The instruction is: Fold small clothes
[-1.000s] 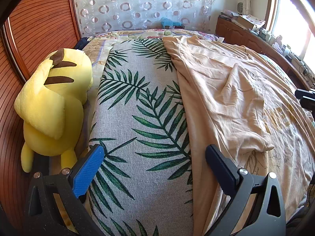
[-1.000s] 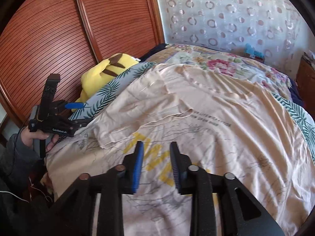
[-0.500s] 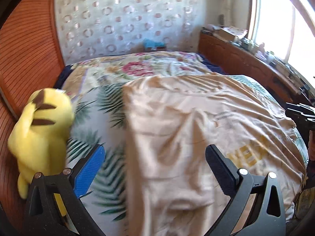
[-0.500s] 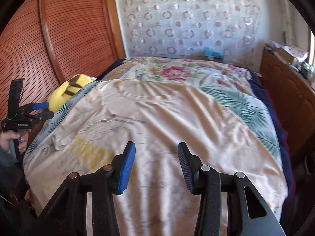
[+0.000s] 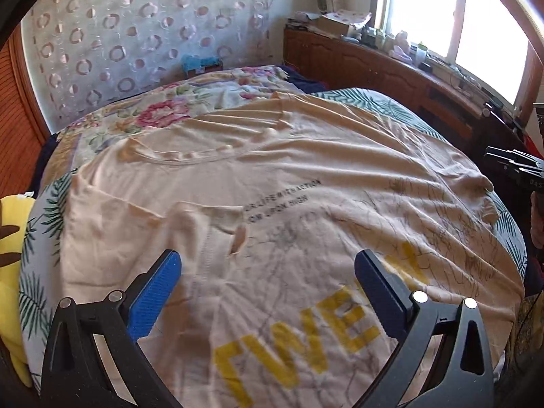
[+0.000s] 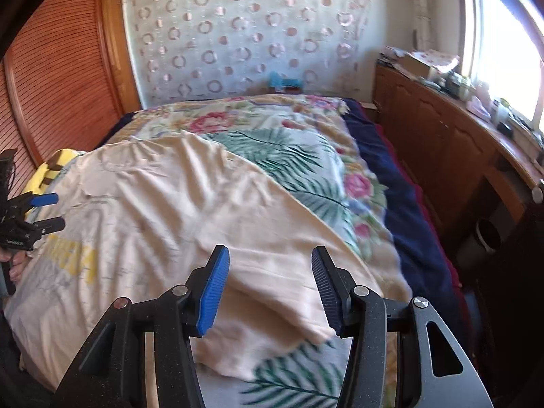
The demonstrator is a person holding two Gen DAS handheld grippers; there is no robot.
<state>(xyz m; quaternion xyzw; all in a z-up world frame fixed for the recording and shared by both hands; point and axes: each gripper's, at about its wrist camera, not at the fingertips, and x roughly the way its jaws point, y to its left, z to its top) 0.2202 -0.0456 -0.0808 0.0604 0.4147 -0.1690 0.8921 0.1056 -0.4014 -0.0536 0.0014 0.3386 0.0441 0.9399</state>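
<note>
Left wrist view looks down across a bed (image 5: 102, 129) covered by a quilt with pink flowers at the far end and green palm leaves nearer. A pale peach T-shirt (image 5: 289, 176) lies spread front-up over most of the quilt, its collar toward the far end, small black lettering on the chest and big yellow letters close to the camera; one sleeve is folded in over the body. The left gripper (image 5: 268, 272) hovers above the shirt with its jaws wide apart and nothing between them. A yellow plush toy (image 5: 10, 234) sits at the bed's left edge.

In the right wrist view, the right gripper (image 6: 270, 285) hangs over the shirt's folded edge, jaws opening, pads clear of the cloth. Behind the bed hangs a curtain (image 6: 238, 34) with ring patterns; a slatted wooden wardrobe (image 6: 57, 78) stands left, and a cluttered wooden counter (image 6: 452, 129) runs under a bright window (image 6: 506, 34).
</note>
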